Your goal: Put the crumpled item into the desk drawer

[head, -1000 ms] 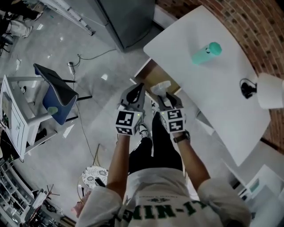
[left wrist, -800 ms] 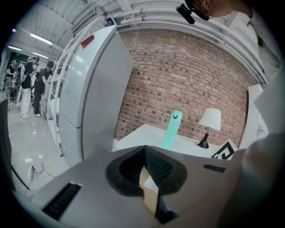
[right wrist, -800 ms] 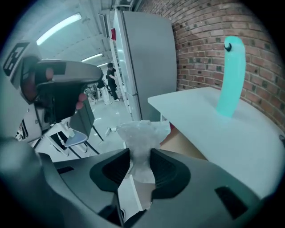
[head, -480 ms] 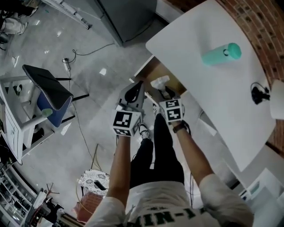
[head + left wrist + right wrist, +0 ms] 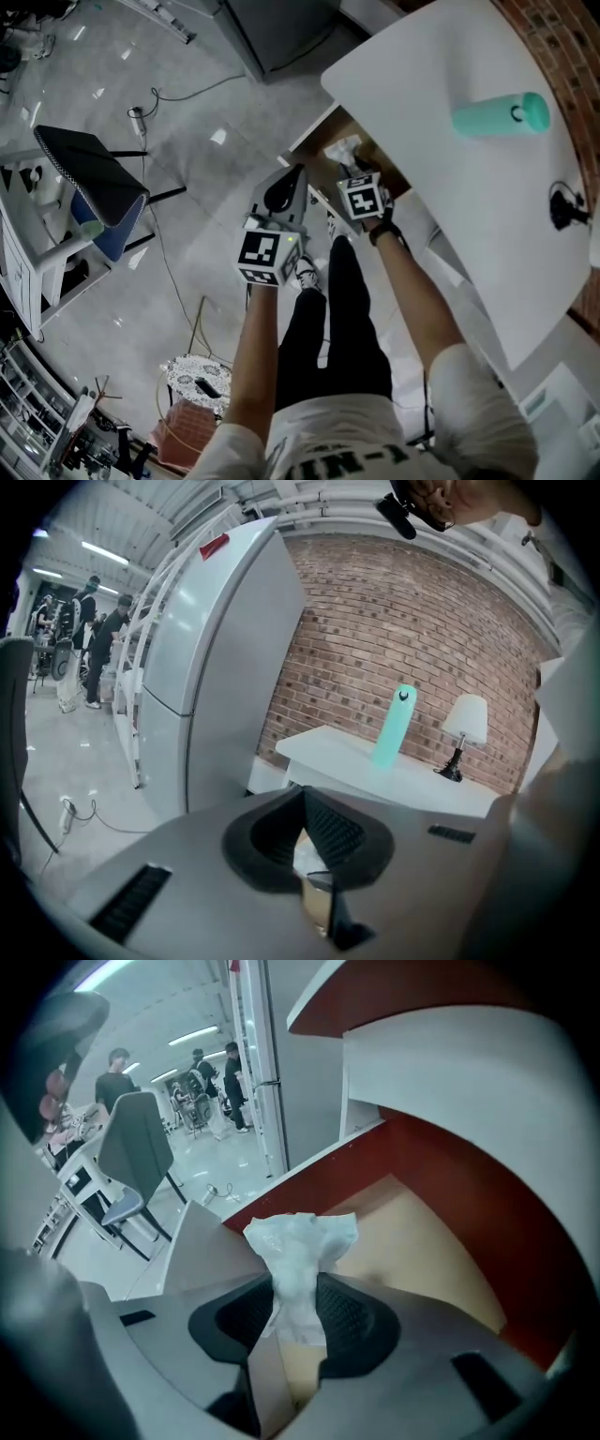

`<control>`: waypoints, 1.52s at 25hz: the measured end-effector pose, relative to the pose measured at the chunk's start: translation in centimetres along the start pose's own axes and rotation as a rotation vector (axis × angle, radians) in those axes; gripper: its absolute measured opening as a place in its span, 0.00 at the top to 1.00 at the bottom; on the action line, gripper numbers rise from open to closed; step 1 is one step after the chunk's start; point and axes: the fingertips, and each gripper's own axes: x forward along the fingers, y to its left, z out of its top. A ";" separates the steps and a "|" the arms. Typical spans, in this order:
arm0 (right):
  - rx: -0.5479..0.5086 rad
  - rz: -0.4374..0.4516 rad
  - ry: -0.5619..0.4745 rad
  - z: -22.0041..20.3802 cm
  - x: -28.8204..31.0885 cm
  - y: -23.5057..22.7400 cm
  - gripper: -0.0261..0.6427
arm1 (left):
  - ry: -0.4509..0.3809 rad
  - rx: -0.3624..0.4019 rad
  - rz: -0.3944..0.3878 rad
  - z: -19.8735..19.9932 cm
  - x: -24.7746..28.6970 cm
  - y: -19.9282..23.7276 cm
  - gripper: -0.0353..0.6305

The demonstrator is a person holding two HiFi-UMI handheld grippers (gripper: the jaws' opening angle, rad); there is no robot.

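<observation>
While the right gripper (image 5: 298, 1290) pinches the crumpled paper (image 5: 302, 1239) at the open drawer (image 5: 427, 1251), carry it past the front edge before releasing; the left gripper (image 5: 306, 803) sits closed, empty.

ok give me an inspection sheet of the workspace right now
surface: white desk, its drawer pulled open
job's things: crumpled tissue held over the open drawer, not yet dropped in
clutter: teal bottle upright on the desk; lamp beside it
grippers: right gripper fingers shut on the tissue; left gripper shut, holding nothing, left of the drawer
cables: loose cable on the floor
surroundings: chair, grey fridge, brick wall, people far off
</observation>
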 end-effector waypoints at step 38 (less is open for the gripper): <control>0.079 0.015 -0.152 1.8 -9.7 4.2 0.65 | -0.023 -0.044 0.074 2.1 -5.7 1.0 0.95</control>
